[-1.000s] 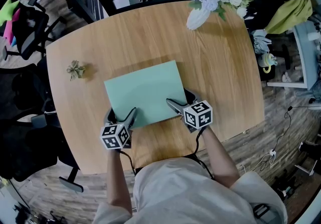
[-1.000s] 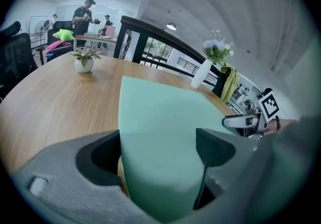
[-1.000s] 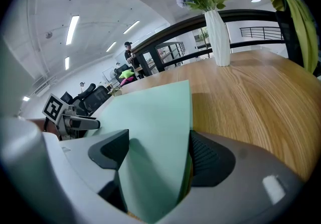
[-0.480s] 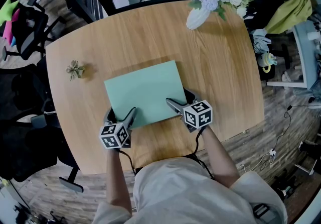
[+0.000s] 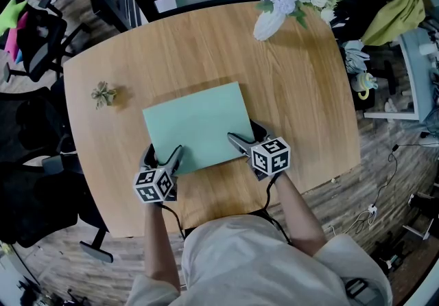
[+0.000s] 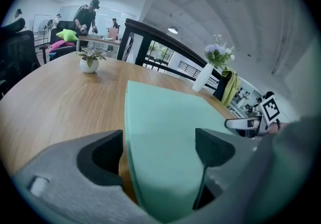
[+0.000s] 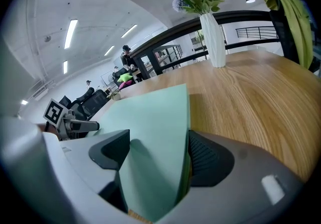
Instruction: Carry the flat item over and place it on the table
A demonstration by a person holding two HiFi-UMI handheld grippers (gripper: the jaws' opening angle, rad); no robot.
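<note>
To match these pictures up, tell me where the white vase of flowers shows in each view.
Head view: the white vase is at the top, right of centre, on the far edge of the table.
Left gripper view: right of centre, upper half.
Right gripper view: top, right of centre.
Shared landmark: the green sheet, which lies nearer the camera than the vase in all three.

Pale wooden table [image 5: 302,92] with rounded corners, dark plank floor [image 5: 384,160] around it, black office chairs [image 5: 38,44] at the left, black railing [image 7: 241,16] beyond the far edge, long strip lights [image 7: 70,32] on a grey ceiling [image 7: 100,7]
</note>
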